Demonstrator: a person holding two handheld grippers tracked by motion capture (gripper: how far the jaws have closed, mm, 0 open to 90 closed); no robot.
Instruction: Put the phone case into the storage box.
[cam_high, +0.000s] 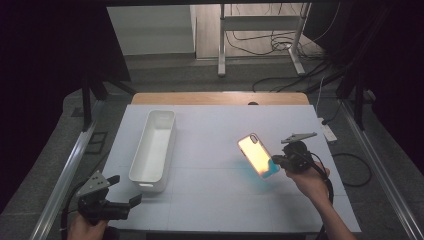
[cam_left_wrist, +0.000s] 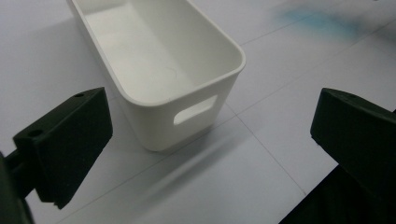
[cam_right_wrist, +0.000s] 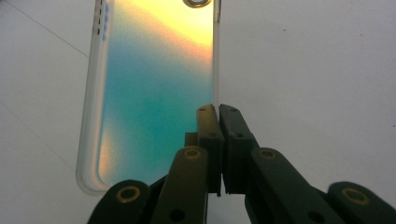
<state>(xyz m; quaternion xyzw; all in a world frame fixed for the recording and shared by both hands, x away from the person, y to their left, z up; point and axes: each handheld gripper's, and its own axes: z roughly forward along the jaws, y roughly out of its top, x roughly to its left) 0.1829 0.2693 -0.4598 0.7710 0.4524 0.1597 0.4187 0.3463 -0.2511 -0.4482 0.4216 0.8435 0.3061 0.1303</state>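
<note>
1. Evidently, the iridescent yellow-to-teal translucent phone case (cam_high: 257, 155) is hanging lifted over the right part of the white desk (cam_high: 225, 200), its long axis running away from the person and leftward, with a teal glow under it.
2. The long white plastic bin (cam_high: 152, 145) is lying well to its left, lengthwise front to back, empty.
3. The right tool (cam_high: 278, 161) is pinching the case's long edge, jaws pressed nearly together.
4. The left tool (cam_high: 125, 192) is hovering near the bin's handled end, jaws spread wide, gripping nothing.
</note>
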